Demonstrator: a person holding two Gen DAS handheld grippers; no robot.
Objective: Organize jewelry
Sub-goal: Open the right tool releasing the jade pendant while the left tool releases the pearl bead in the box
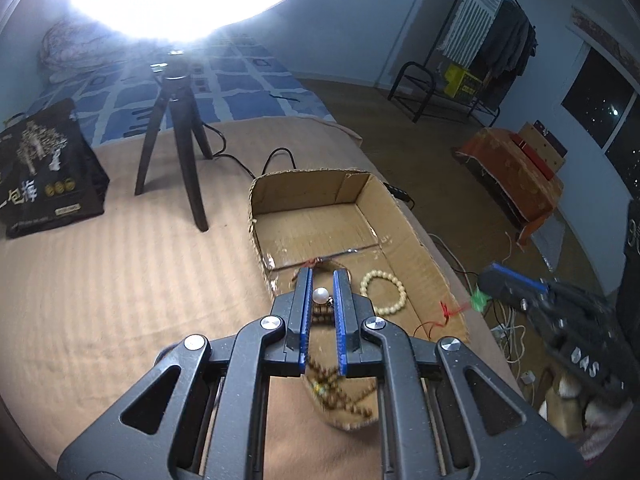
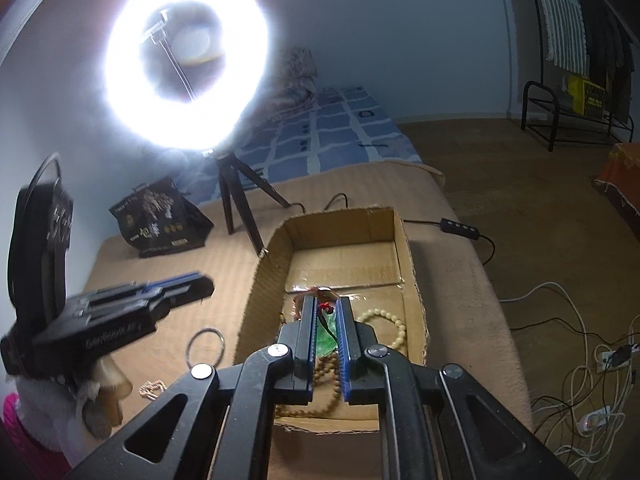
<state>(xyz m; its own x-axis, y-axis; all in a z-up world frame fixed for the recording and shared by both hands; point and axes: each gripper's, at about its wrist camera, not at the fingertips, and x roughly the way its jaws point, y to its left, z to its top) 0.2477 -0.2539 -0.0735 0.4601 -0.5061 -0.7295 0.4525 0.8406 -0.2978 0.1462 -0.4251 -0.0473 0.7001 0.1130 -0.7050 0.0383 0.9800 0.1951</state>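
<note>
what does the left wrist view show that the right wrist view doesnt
Only the left wrist view: a white pearl between the left gripper jaws, and an orange-covered bench.
Only the right wrist view: a green pendant between the right gripper jaws, plus a metal ring on the blanket.
Both: the cardboard box, cream bead bracelet, tripod and black bag.

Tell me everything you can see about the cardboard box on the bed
The cardboard box is a shallow, open-topped tray of plain brown corrugated card with rough-cut edges and glossy tape across its floor. It lies flat on the tan blanket, beside the ring light's tripod. Inside lie a cream bead bracelet and strands of small brown beads at the near end. A red cord drapes over one side wall. Both grippers hover above the near end.
</note>
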